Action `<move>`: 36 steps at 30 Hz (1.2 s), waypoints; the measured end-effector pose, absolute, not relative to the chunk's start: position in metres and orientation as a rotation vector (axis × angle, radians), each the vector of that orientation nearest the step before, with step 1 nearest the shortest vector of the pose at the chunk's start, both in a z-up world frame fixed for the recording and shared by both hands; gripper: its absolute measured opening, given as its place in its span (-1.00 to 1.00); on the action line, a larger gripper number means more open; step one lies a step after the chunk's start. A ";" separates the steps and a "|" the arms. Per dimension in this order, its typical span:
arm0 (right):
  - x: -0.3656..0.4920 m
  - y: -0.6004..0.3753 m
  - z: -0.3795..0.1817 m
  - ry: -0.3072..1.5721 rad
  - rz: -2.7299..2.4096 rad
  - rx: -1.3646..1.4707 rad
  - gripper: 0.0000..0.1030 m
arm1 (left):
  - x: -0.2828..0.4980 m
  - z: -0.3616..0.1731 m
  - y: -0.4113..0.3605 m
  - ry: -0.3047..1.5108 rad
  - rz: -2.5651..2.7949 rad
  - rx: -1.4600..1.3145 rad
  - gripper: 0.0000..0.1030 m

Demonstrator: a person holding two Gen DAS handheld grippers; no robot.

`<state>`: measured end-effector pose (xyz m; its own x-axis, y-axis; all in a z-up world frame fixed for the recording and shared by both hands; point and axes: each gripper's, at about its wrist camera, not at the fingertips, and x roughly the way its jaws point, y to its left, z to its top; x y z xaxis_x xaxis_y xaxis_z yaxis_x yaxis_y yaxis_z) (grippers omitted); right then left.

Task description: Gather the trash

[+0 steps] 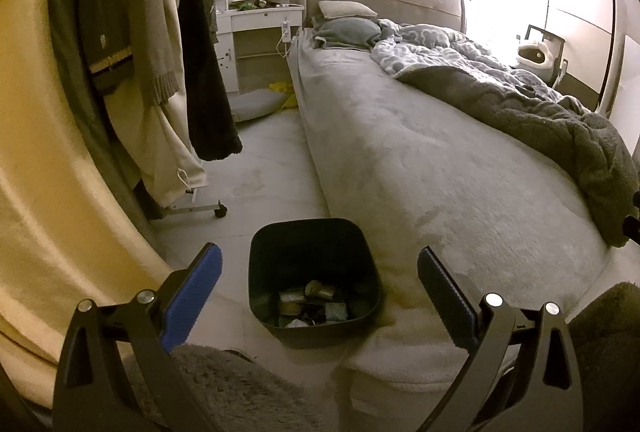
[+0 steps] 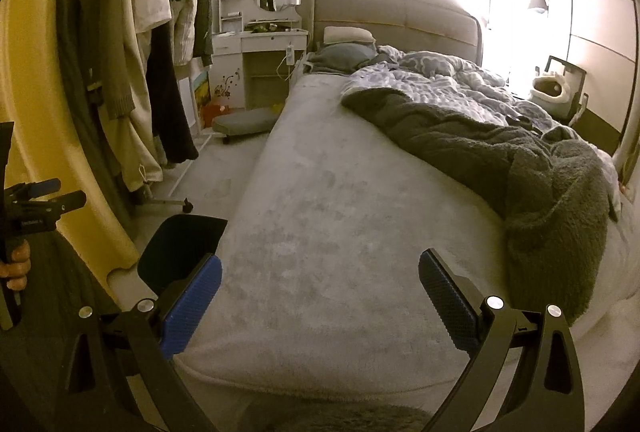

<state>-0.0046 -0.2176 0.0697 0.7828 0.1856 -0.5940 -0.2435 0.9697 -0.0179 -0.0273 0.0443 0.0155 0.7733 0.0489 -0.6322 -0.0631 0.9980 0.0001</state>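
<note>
Both tools spread, holding nothing: left tool [image 1: 319, 274] above the bin [image 1: 314, 274], right tool [image 2: 320, 276] over the bed [image 2: 320, 192]; bin on floor against bed corner, trash [image 1: 314, 306] inside; we could knock the bin over reaching low; no loose trash seen.

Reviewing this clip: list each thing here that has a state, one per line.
left gripper: jaws open, holding nothing
right gripper: jaws open, holding nothing
trash bin: upright on the floor beside the bed, no lid, some trash in the bottom
bed: unmade, blankets pushed to its far side
clothes: hanging on a wheeled rack
</note>
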 end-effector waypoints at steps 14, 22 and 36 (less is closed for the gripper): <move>-0.004 -0.219 0.068 0.630 0.234 -0.069 0.93 | -0.029 0.016 0.042 0.682 0.057 -0.021 0.93; -0.005 -0.220 0.068 0.634 0.235 -0.058 0.93 | -0.026 0.017 0.042 0.680 0.032 -0.018 0.93; -0.004 -0.220 0.068 0.635 0.235 -0.058 0.94 | -0.027 0.019 0.040 0.679 0.029 -0.015 0.93</move>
